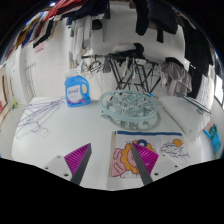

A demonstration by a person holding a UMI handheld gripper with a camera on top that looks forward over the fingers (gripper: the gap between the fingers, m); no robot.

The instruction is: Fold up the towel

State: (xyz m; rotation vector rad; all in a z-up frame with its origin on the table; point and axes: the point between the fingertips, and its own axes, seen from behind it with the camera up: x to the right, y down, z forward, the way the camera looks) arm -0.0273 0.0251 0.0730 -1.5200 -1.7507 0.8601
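While spread apart, the hand-held gripper (109, 165) hovers, seemingly above a table (90, 125).

White table (60, 135) w/ blue box (77, 90), glass dish (130, 104), colouring sheet (150, 155).

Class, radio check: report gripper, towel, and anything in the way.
Gripper open, holding nothing. Towel not identifiable in view. Ahead on the white table: patterned sheet, glass dish, blue-labelled container.
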